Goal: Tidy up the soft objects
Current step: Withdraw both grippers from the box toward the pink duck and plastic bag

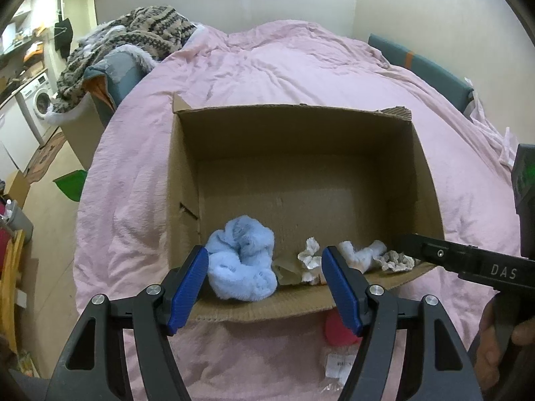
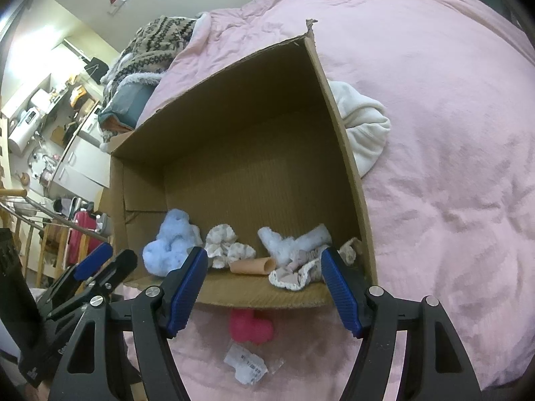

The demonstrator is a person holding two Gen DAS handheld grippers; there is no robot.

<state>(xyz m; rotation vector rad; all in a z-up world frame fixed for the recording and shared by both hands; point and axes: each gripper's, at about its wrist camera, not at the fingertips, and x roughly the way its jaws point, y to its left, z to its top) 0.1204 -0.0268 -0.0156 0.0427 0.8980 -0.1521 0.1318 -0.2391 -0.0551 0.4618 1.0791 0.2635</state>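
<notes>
One box [image 2: 337, 107] sits on one bed [image 2: 451, 167]. Inside it lie one blue sock bundle [image 2: 170, 244], two frilly cream scrunchies [image 2: 222, 245] and [image 2: 349, 250], one pale white-blue sock pair [image 2: 291, 240], one lace-edged cloth [image 2: 294, 275] and one tan tube [image 2: 252, 265]. Outside the box are one white bundle [image 2: 364, 127], one red sock bundle [image 2: 250, 329] and one plastic bag [image 2: 245, 364].

Both the left gripper [image 1: 264, 289] and the right gripper [image 2: 264, 289] had matte black triangular-cutout arms, round silver pivot screws and ribbed blue pads on the jaws. White lettering, seemingly "DAS", marked the right gripper's black side.
</notes>
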